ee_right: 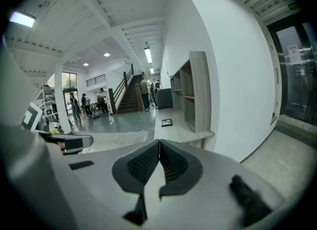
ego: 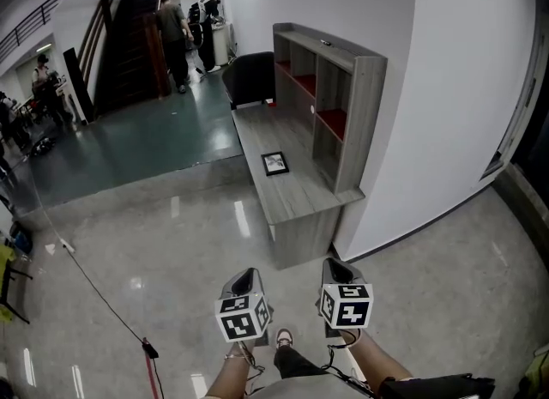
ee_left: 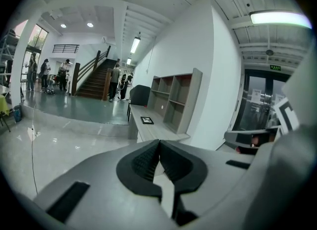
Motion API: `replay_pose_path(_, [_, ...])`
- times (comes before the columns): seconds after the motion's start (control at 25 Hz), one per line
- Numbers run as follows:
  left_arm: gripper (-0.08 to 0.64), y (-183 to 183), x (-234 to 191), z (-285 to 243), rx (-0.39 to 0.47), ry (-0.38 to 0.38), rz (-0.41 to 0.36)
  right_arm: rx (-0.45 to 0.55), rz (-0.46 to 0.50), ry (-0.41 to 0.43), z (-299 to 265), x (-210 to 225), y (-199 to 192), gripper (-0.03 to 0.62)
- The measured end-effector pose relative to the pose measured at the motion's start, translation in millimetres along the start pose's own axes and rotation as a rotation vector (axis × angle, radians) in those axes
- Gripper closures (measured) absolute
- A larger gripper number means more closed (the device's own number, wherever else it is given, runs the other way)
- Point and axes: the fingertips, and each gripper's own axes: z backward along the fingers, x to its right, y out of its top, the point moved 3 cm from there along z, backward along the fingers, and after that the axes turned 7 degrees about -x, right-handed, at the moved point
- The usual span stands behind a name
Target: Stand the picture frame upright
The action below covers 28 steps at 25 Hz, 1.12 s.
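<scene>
Frame: picture frame [ego: 274, 163] lies flat on the desk [ego: 292, 204].
Your grippers: left gripper [ee_left: 159, 142] and right gripper [ee_right: 159, 142] both closed, empty.

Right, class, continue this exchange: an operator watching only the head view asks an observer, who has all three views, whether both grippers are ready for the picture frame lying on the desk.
Operator: The picture frame lies flat on the desk. Is the left gripper open?
Observer: No. Its own view shows the jaws together, with nothing between them.
Operator: And the right gripper?
Observer: Its jaws are together too, and empty.
</scene>
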Motion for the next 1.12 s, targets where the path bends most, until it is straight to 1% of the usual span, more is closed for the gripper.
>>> replay_pose_path(0.28, [0.546,22,-23,-42,-0.02,0.013,0.007,-0.017,-0.001,0.01,-51,0,25,0.56])
replay_pose_path(0.6, [0.546,62,-47,-98,-0.031,0.014,0.023,-0.021,0.004,0.002,-109,9,66,0.561])
replay_pose_path(0.92, [0.546,94,-54,-150,-0.042,-0.006,0.015,-0.022,0.0,-0.011,-156,21,98,0.56])
replay_pose_path(1.12, [0.546,105,-53,-175,-0.066,-0.031,-0.008,-0.038,-0.018,-0.018,-180,28,107,0.56])
